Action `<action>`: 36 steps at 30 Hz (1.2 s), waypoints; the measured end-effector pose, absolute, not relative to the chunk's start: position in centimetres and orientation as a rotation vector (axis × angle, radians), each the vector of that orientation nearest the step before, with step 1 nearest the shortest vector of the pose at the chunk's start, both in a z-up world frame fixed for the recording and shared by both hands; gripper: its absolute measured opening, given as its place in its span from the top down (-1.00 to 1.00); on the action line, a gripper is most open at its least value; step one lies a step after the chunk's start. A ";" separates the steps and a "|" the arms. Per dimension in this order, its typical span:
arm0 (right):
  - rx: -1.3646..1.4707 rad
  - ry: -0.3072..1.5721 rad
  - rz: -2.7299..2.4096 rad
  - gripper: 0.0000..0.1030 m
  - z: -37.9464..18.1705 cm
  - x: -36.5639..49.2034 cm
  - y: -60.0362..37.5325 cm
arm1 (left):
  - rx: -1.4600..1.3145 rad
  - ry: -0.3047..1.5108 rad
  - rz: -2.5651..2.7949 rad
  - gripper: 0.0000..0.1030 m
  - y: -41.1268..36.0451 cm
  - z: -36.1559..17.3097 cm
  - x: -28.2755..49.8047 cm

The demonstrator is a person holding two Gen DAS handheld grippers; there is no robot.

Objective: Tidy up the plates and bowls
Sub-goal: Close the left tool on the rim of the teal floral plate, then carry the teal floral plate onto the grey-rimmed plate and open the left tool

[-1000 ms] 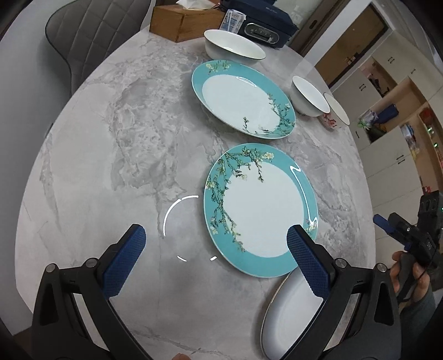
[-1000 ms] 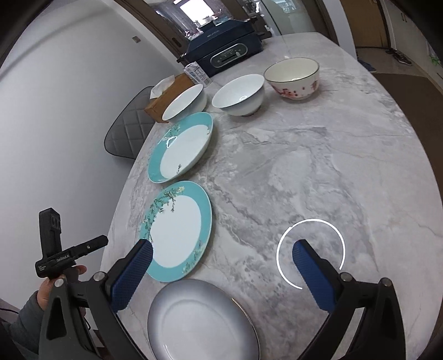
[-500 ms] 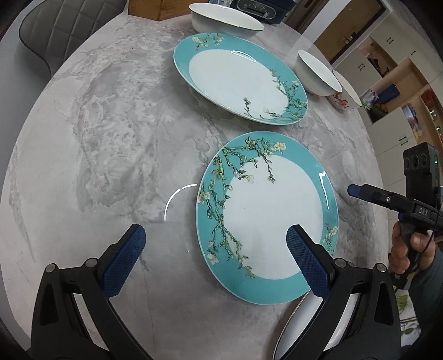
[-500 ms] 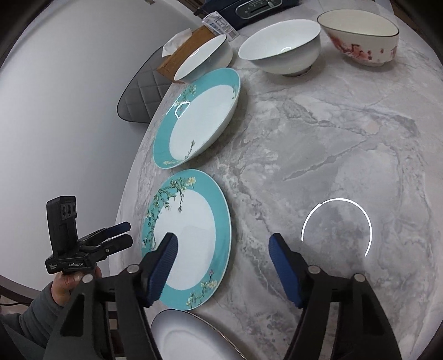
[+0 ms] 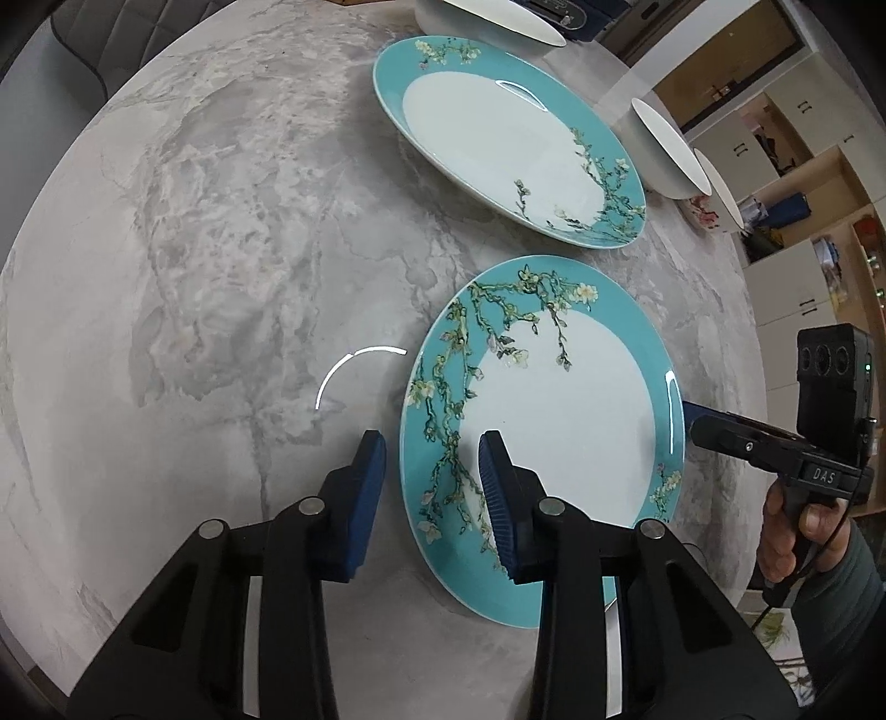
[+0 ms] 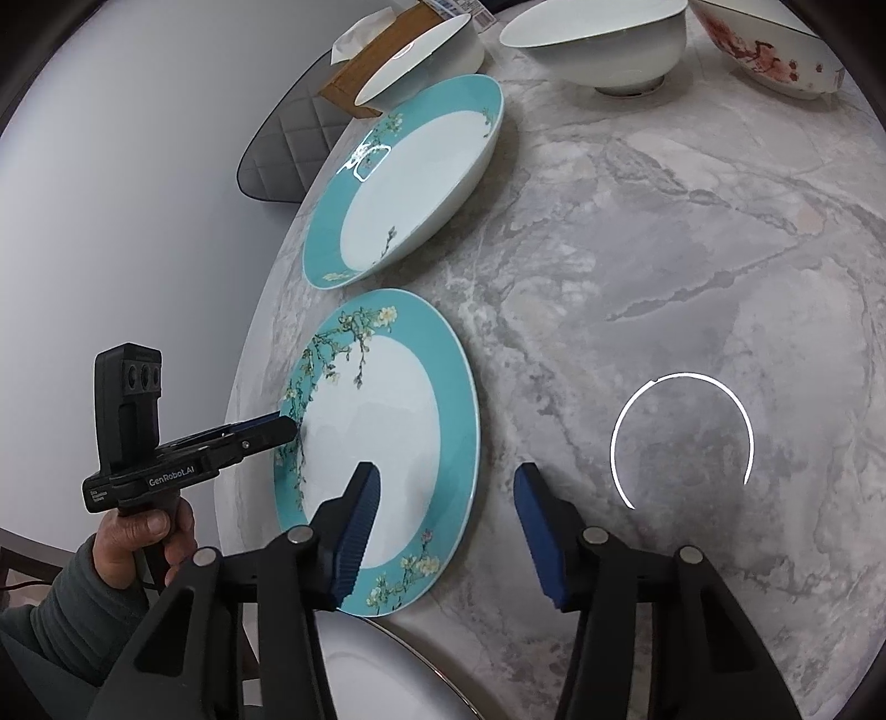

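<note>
Two teal plates with blossom branches lie on the marble table [image 5: 221, 249]. My left gripper [image 5: 431, 448] straddles the left rim of the near teal plate [image 5: 554, 421]. Its jaws are closing, one pad over the plate, the other over bare marble just outside the rim, with a small gap still showing. At the opposite side my right gripper [image 6: 446, 484] straddles the right rim of this near teal plate [image 6: 387, 421]. Those jaws are closing too, and neither pad touches the rim. The far teal plate [image 5: 498, 138] [image 6: 410, 183] lies just behind.
A pale grey plate [image 6: 376, 664] lies at the near edge, beside the near teal plate. Behind stand two white bowls [image 6: 426, 61] [image 6: 603, 39], a red-flowered bowl [image 6: 775, 55] and a tissue box [image 6: 360, 88]. A grey chair [image 6: 282, 160] is off the table's left.
Both grippers have come down and closer to the near teal plate. Their jaws have narrowed from wide open and now straddle its opposite rims.
</note>
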State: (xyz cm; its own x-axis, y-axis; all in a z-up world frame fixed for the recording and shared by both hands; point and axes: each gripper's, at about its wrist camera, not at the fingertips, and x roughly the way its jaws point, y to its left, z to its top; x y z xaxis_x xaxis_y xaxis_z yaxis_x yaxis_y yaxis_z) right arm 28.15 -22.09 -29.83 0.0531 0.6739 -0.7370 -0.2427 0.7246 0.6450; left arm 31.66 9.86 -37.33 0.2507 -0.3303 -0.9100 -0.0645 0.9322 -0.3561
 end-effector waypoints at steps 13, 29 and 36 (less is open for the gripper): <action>0.413 1.393 0.762 0.52 -30.5 28.3 -21.9 | -0.304 1.373 -0.215 0.72 9.6 -37.6 31.8; 0.389 1.402 0.677 0.80 -29.6 28.3 -22.6 | -0.259 1.343 -0.215 0.75 8.6 -35.8 31.0; 0.397 1.380 0.654 0.82 -28.2 28.1 -23.5 | -0.263 1.350 -0.235 0.75 7.4 -35.1 30.4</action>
State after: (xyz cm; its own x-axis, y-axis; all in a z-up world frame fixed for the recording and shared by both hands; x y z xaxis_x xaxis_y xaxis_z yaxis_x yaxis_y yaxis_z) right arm 28.15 -23.54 -28.23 0.0564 0.6364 -0.7693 -0.1929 0.7630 0.6170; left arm 30.43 7.43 -35.14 0.2038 -0.3165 -0.9264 0.0159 0.9472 -0.3201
